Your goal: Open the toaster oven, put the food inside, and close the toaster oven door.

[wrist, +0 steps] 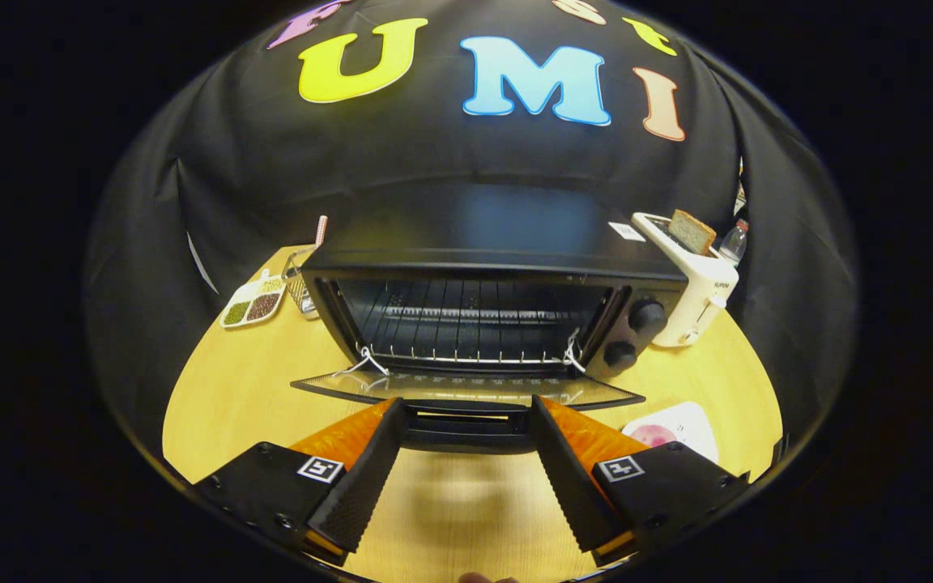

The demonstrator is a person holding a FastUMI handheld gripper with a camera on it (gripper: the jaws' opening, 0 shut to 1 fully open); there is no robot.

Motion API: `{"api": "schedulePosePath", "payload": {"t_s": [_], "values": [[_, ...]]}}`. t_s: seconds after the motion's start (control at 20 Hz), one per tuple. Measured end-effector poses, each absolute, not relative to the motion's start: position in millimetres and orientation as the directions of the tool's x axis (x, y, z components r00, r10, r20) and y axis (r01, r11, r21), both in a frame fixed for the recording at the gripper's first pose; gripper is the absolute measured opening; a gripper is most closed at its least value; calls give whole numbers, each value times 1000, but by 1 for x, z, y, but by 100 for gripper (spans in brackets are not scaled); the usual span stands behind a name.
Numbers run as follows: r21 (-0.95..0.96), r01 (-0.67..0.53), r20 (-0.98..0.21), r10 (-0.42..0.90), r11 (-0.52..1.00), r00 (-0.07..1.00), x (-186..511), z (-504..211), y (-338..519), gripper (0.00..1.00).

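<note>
My gripper (466, 417) is spread open, its fingers flanking the lowered door's handle (466, 429), the toaster oven (475, 316) gaping just beyond.

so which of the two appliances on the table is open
The black toaster oven, its glass door dropped flat just ahead of the open gripper; the white toaster holds bread.

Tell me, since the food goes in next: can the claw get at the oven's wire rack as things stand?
Probably yes. The toaster oven has its door folded down flat, and the wire rack lies bare behind it. The claw is open, fingertips at the door's handle.
</note>
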State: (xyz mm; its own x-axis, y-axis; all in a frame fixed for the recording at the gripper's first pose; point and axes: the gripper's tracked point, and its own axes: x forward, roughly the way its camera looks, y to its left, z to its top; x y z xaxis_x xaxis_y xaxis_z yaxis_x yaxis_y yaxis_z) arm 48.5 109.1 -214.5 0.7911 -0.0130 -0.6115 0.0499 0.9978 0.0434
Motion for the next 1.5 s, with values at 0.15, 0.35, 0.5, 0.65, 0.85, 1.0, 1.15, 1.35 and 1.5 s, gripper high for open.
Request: {"api": "schedulePosePath", "payload": {"t_s": [0.15,0.35,0.5,0.65,0.85,1.0,1.15,1.35,1.5], "values": [[90,84,-697,3,992,717,27,-254,111,98],[61,103,-743,-23,993,669,10,-284,98,98],[46,75,-752,-15,996,659,-3,-284,101,98],[62,23,-745,31,998,667,-13,-273,107,98],[12,-20,-710,23,1000,704,-23,-248,91,98],[-16,-25,-688,7,1000,726,-33,-230,64,98],[-66,-29,-652,-21,997,758,-30,-215,28,97],[-47,-20,-653,-15,999,757,-27,-210,-12,97],[-13,-33,-672,16,999,740,-22,-213,-38,98]]}}
